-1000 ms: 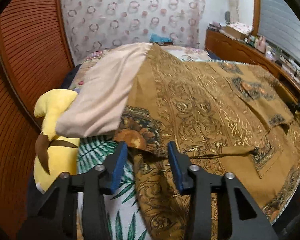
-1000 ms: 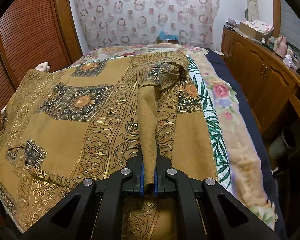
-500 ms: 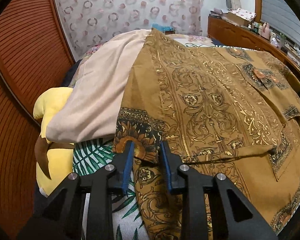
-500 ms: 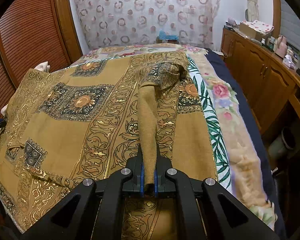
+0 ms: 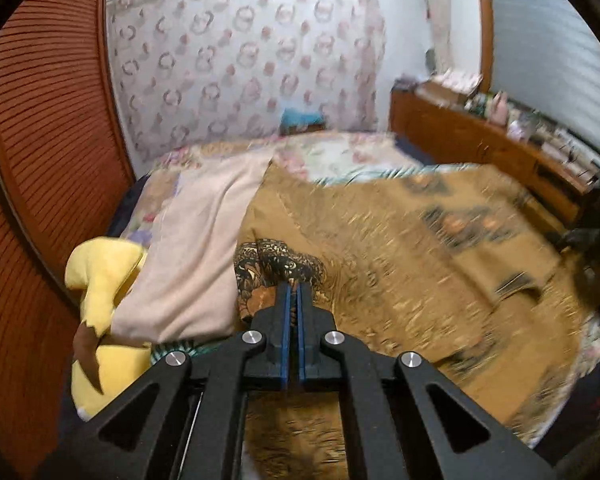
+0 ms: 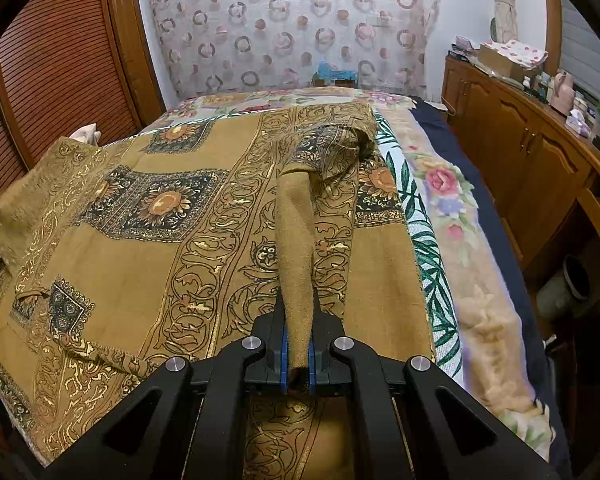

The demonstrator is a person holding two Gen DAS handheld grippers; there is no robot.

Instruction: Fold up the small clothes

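Observation:
A mustard-brown cloth (image 5: 400,248) with gold scrollwork and dark sunflower squares lies spread over the bed. In the left wrist view my left gripper (image 5: 294,286) is at the cloth's near left corner, its jaws closing tight on that dark-patterned corner (image 5: 276,264), which is pinched between the blue pads and lifted off the bed. In the right wrist view the cloth (image 6: 140,240) covers the left and middle of the bed. My right gripper (image 6: 296,312) is shut on a plain brown folded strip (image 6: 296,240) of the cloth's right edge, pulled up towards the camera.
A yellow plush toy (image 5: 100,272) and a beige pillow (image 5: 196,248) lie left of the cloth against louvred wooden doors (image 5: 40,160). The floral bedspread (image 6: 440,184) shows on the right. A wooden cabinet (image 6: 520,160) with clutter on top runs along the right wall.
My left gripper went from open around the cloth's corner to shut on it, then rose with it. The cloth's far left edge lifted in the right wrist view. The right gripper stayed put.

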